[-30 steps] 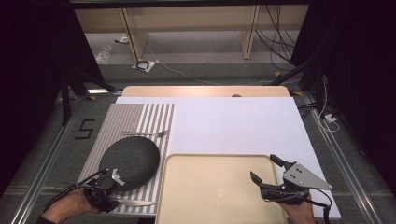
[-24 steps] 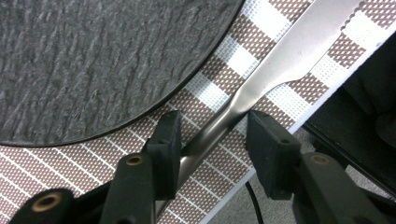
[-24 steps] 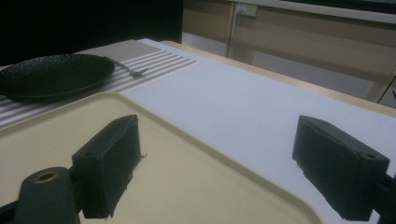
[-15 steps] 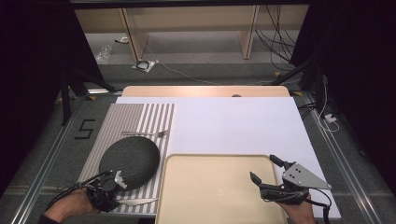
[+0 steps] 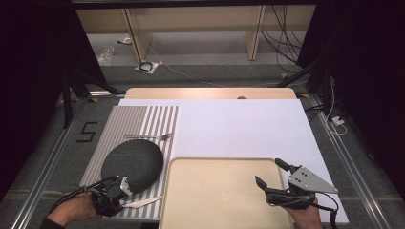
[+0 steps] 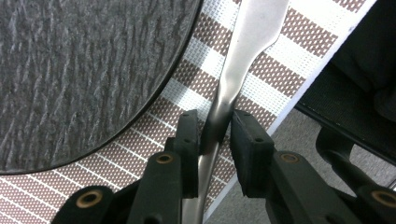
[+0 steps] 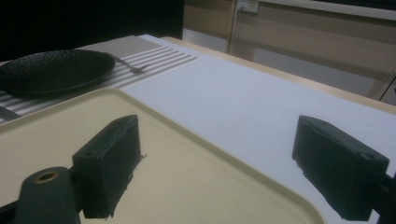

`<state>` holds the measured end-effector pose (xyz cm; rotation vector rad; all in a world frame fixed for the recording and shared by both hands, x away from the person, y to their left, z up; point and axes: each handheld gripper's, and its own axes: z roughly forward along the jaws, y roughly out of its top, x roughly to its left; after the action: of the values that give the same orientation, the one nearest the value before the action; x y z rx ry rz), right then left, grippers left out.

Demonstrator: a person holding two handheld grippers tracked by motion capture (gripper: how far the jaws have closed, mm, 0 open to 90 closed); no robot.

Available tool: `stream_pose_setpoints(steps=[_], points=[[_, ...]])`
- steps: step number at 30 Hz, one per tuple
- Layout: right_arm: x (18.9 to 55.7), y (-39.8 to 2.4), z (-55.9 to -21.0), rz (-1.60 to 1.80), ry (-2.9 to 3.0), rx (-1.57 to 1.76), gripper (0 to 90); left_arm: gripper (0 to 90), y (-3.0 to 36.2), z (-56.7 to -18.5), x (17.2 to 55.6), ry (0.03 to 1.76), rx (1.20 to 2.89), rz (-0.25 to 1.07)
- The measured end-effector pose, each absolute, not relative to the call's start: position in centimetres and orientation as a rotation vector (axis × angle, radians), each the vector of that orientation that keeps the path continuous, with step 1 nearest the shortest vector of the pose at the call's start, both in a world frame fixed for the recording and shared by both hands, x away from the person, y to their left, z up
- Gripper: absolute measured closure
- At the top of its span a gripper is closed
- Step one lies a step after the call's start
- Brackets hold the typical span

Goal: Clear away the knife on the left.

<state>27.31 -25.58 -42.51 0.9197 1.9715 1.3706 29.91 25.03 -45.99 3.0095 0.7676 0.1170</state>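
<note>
Cutlery is what the work turns on: one knife (image 6: 247, 46) lies at the near left of the surface, on the striped placemat (image 5: 143, 119) just right of the dark plate (image 5: 132, 164), and its handle is taken end-on by the left gripper (image 6: 215, 135), presumably so the flat blade can be lifted clear without the plate being disturbed. The jaws have just been closing and are now pressed against the handle on both sides. The right gripper (image 5: 271, 172) is held over the near right corner of the cream tray (image 5: 215, 200) with its jaws spread wide and nothing between them, likely kept ready. Counted: one knife, one fork (image 5: 150, 137) beyond the plate, one plate, one placemat, one tray, two grippers
</note>
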Motion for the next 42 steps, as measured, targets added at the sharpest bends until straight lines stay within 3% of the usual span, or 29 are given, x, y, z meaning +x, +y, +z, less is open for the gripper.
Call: stream_pose_setpoints(steps=[5, 25, 42], points=[[27.3, -25.6, -42.5, 1.362, 1.983, 0.919, 16.3, 77.2, 25.0, -46.0, 29.8, 0.756, 3.012, 0.108], [27.4, -25.5, -42.7, 1.368, 1.985, 0.924, 16.4, 79.5, 25.2, -45.5, 29.6, 0.745, 3.005, 0.130], [27.4, -25.5, -42.6, 1.372, 1.985, 0.925, 16.5, 79.5, 22.1, -42.4, 29.3, 0.736, 2.823, 0.170]])
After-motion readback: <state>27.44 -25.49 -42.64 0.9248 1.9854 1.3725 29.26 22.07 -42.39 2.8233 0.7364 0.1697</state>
